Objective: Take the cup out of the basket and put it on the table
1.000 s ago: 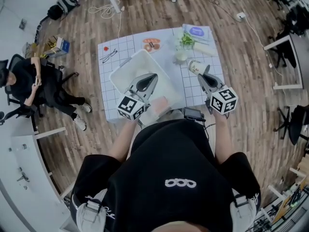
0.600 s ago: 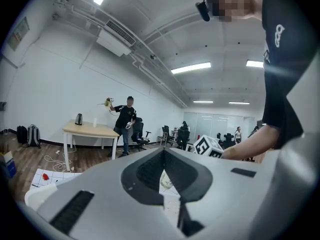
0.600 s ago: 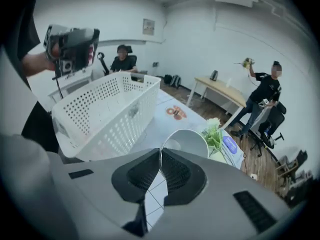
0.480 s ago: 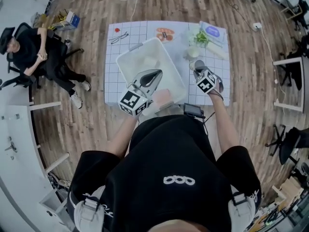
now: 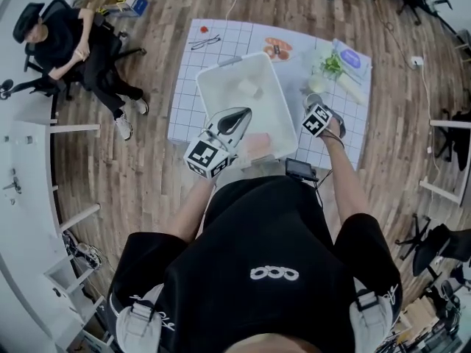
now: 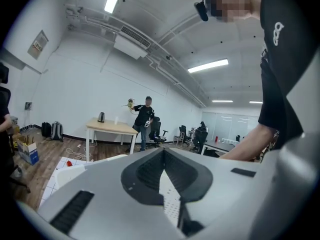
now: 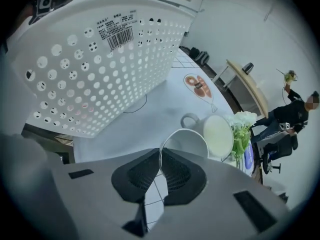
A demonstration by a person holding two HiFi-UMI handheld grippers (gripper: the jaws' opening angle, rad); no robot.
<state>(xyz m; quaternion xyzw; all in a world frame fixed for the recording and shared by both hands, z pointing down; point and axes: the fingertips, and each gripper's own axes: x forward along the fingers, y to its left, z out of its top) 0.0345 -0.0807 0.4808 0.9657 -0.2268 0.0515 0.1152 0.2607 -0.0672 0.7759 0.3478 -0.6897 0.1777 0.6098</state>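
Right gripper: jaws narrow, pinching rim of cup. Cup outside basket, just right of it, tilted, low over table; touching table or not, can't tell. Mug and flowers also right of basket, farther out than cup. Left gripper: jaws together, nothing between, over basket's near end.

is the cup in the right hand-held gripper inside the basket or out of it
Out: the right hand-held gripper is shut on the rim of the white cup, which is outside the basket wall, over the table.
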